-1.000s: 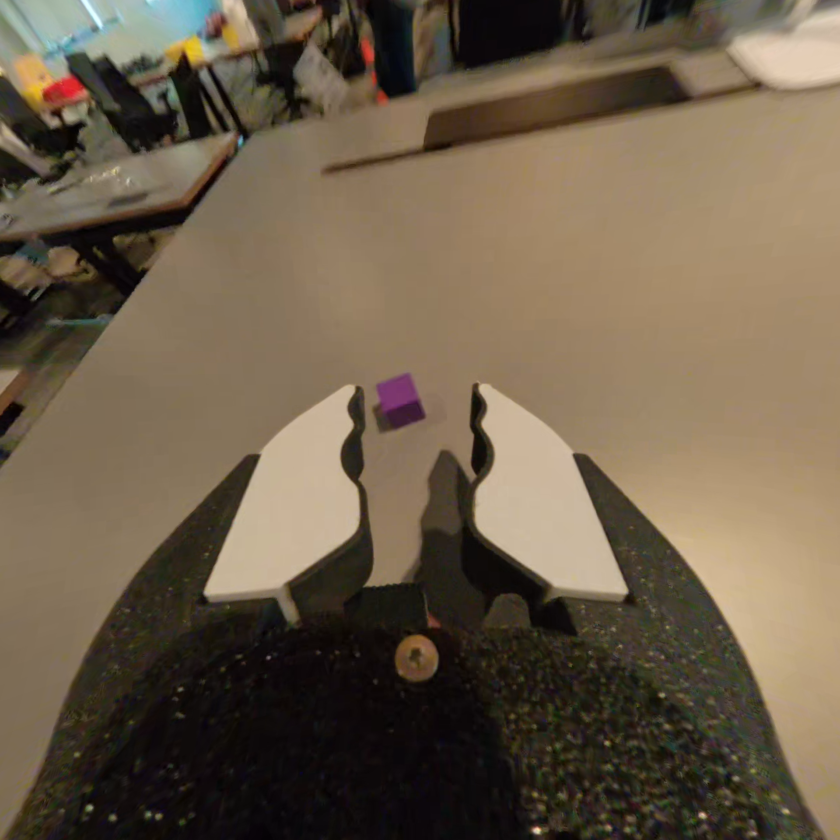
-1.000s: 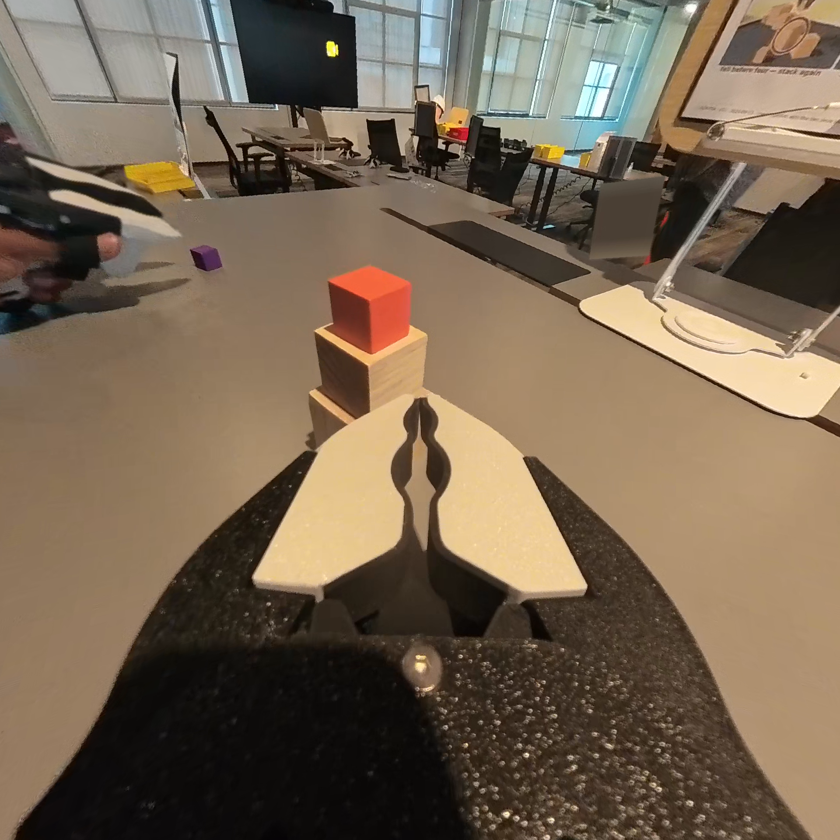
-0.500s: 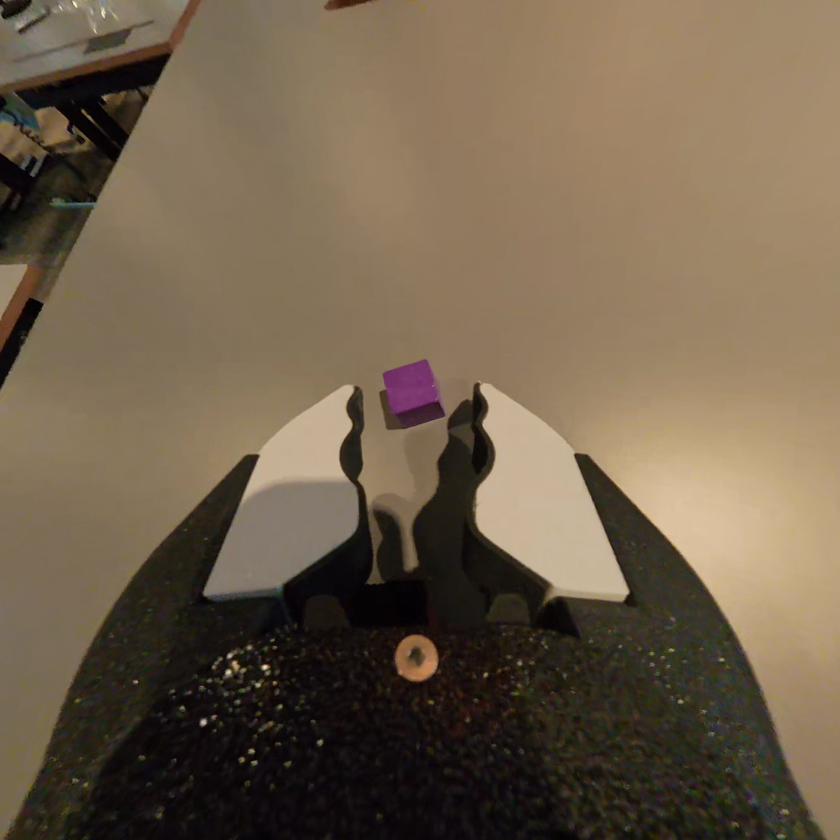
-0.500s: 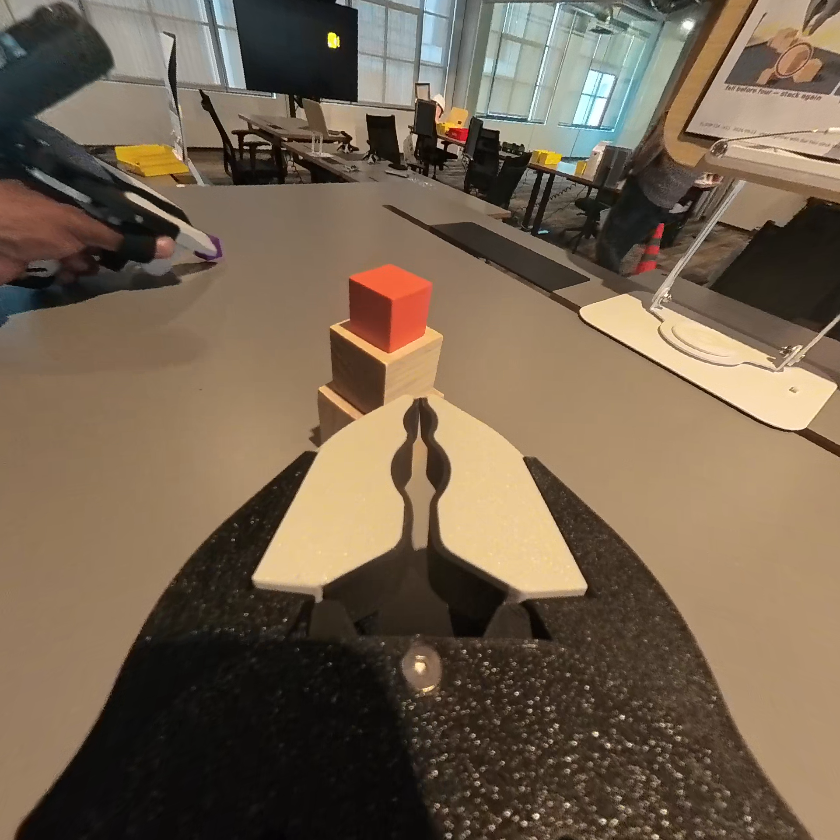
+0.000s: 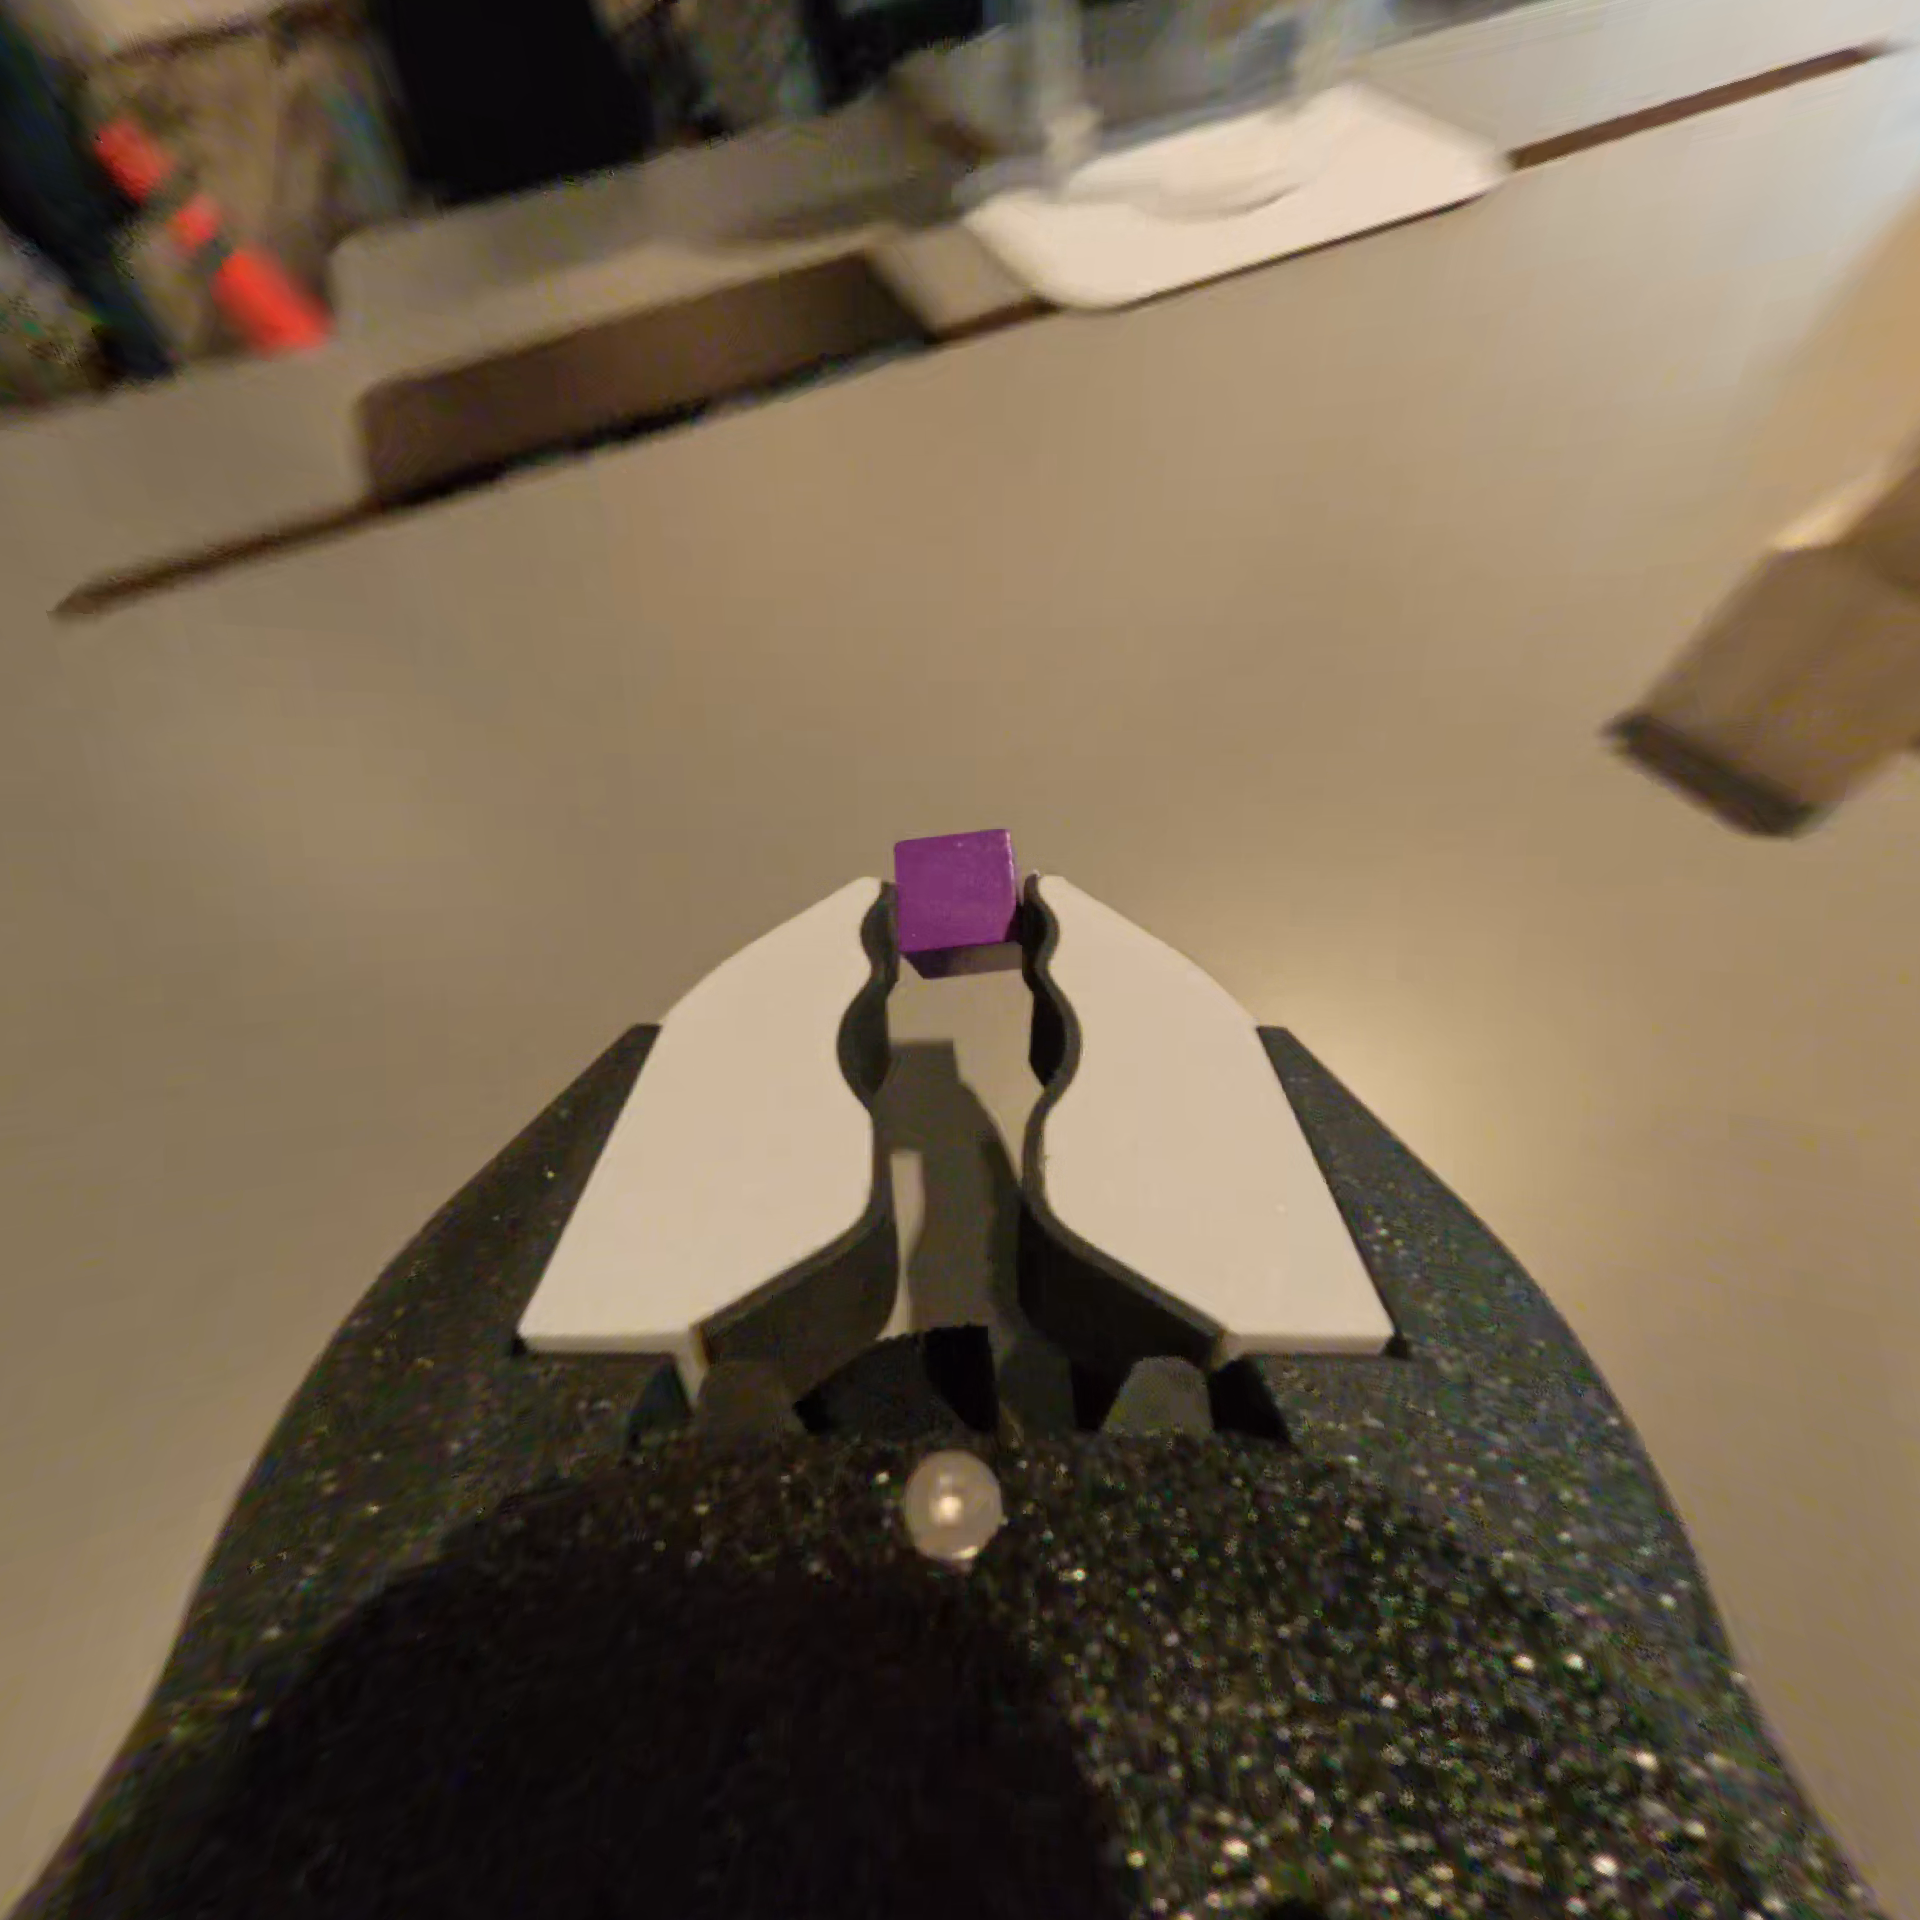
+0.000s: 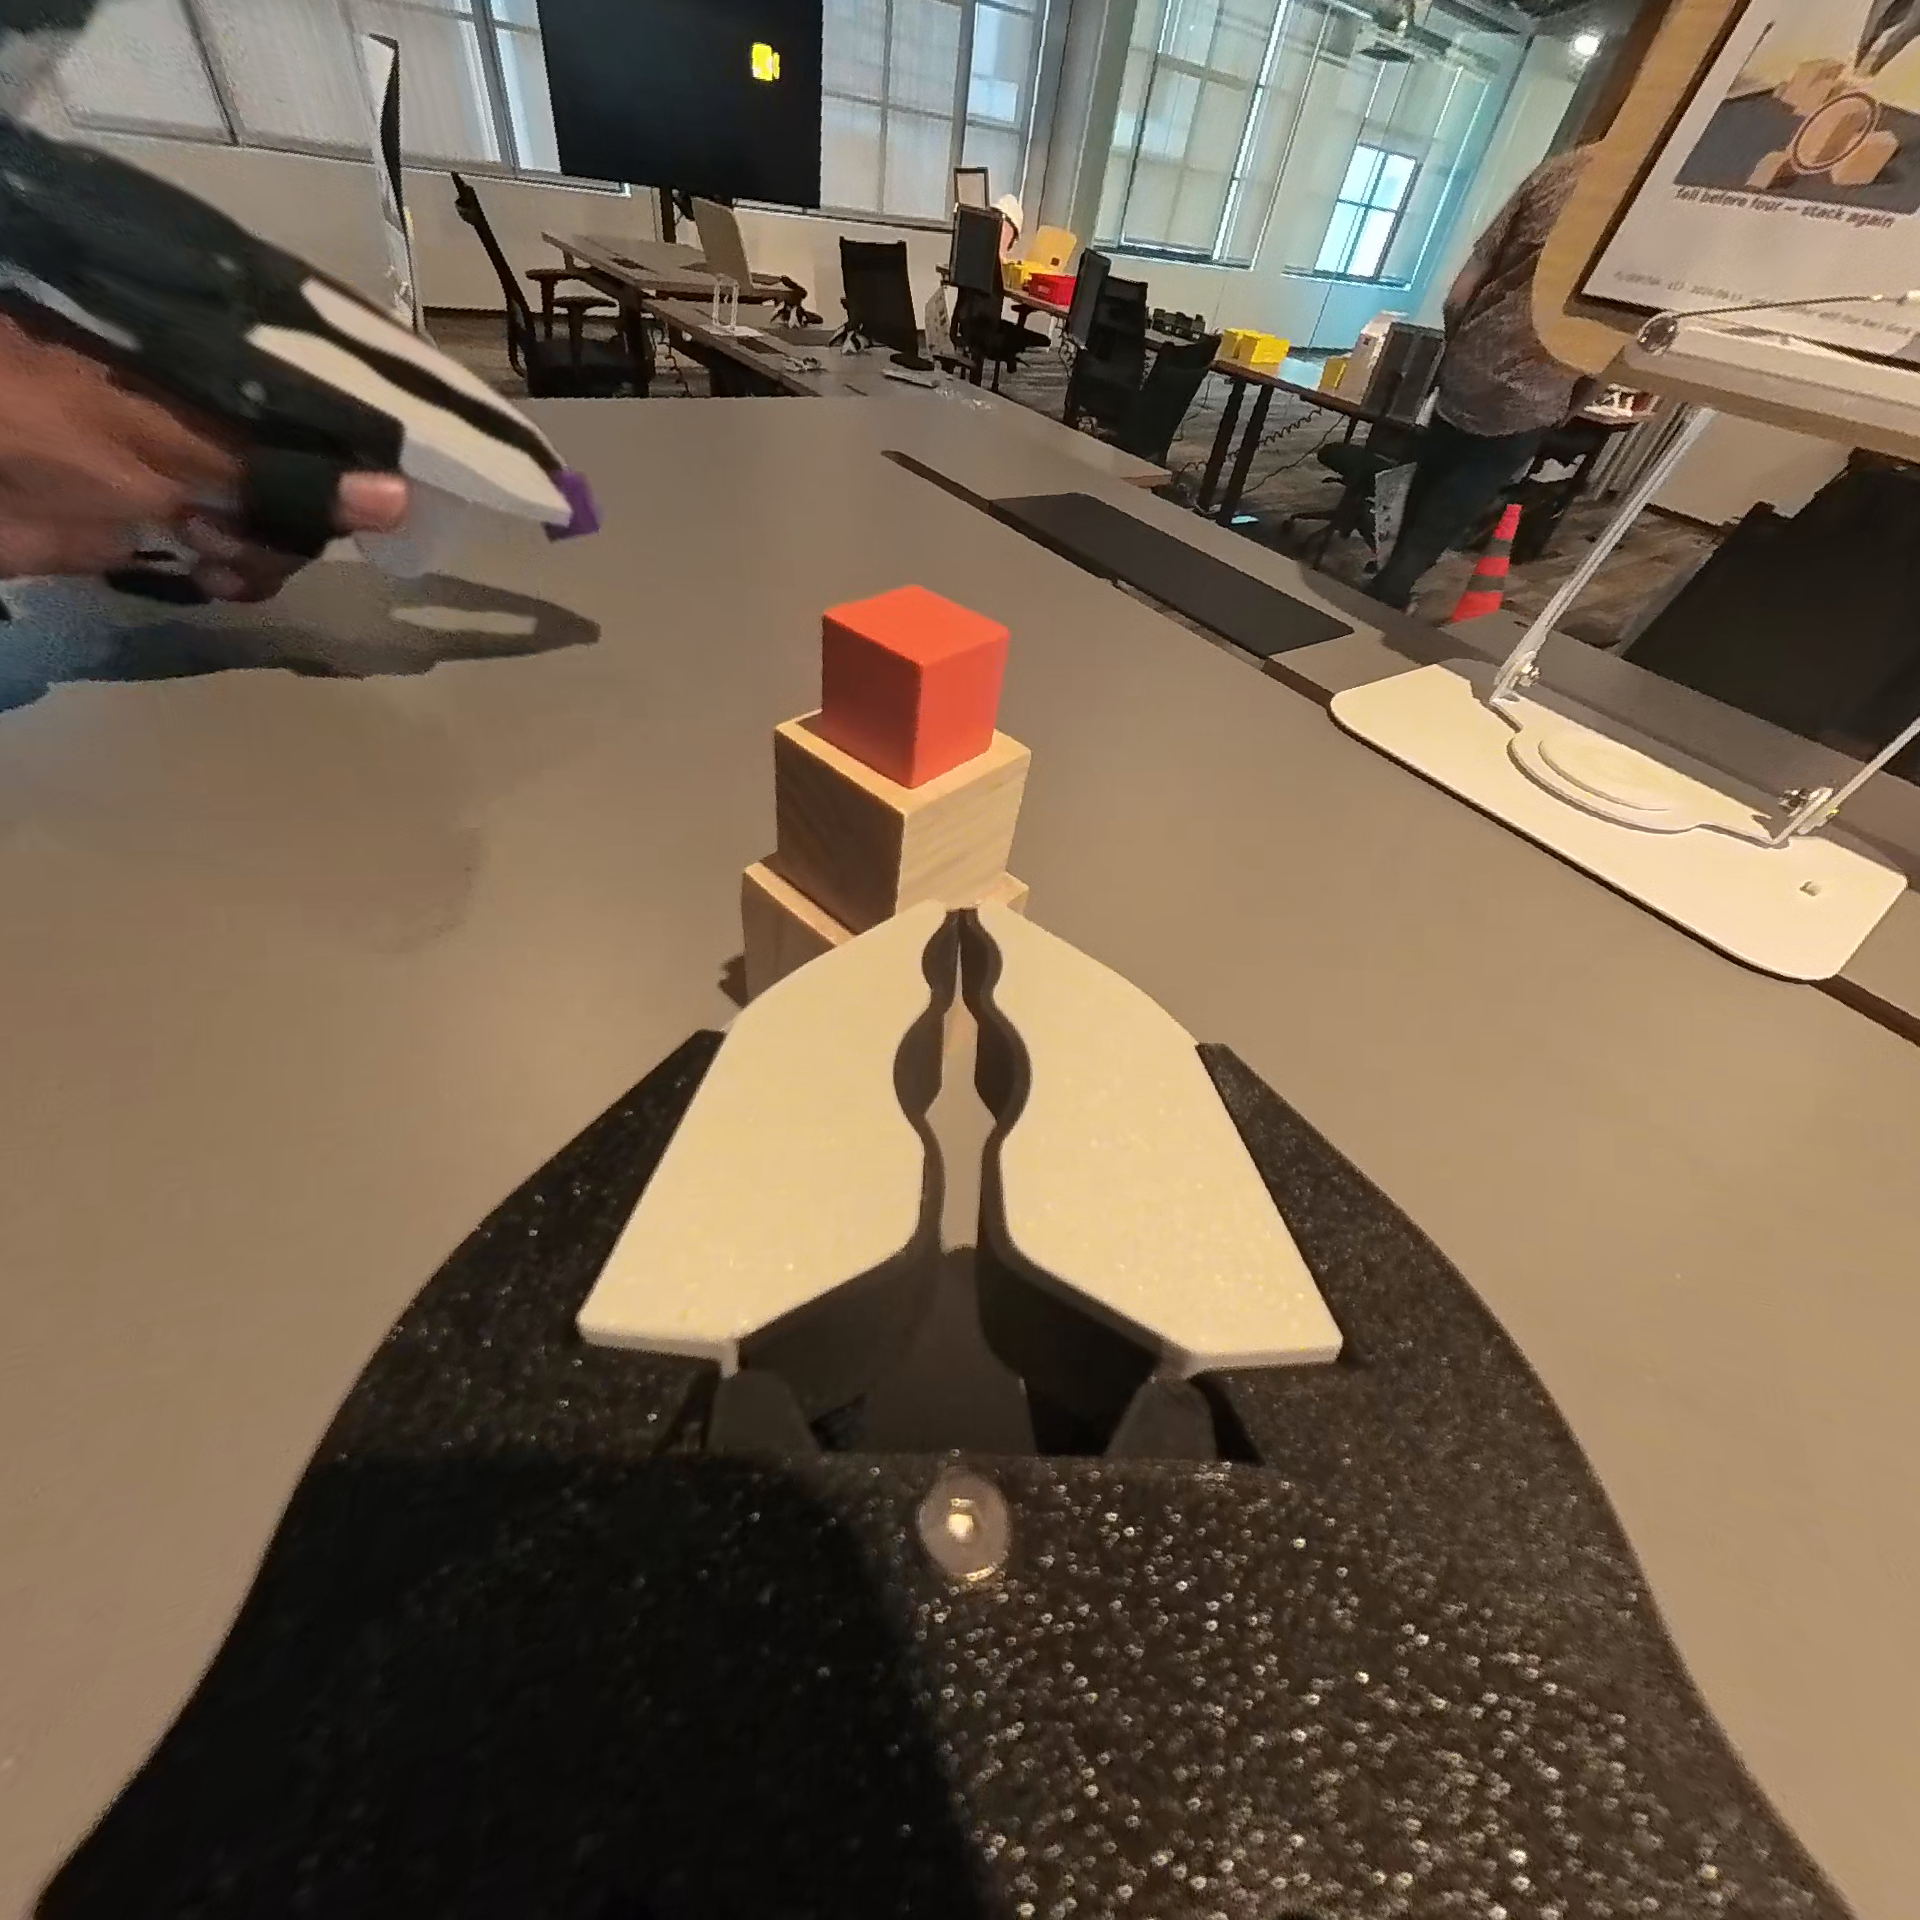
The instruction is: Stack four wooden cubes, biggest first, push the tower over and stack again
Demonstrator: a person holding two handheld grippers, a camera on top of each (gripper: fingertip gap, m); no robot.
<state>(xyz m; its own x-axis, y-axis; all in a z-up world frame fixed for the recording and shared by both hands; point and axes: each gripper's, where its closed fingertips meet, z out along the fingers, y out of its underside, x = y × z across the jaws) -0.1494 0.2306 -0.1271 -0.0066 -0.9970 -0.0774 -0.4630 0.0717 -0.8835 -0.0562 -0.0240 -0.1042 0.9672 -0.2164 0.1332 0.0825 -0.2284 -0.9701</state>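
red cube [image 6: 914,681] atop two wooden cubes [image 6: 899,831]

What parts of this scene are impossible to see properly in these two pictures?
- Bottom wooden cube: right wrist view, mostly hidden behind the right gripper.
- Purple cube: left wrist view, its sides are covered by the left gripper.
- Tower in the left wrist view: blurred and cut off by the right edge.
- Far room: left wrist view, motion-blurred.

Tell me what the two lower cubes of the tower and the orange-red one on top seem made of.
Two pale lower cubes: bare, unfinished wood, grain lines visible. Orange-red top cube: probably painted wood; an even matte coat hides any grain.
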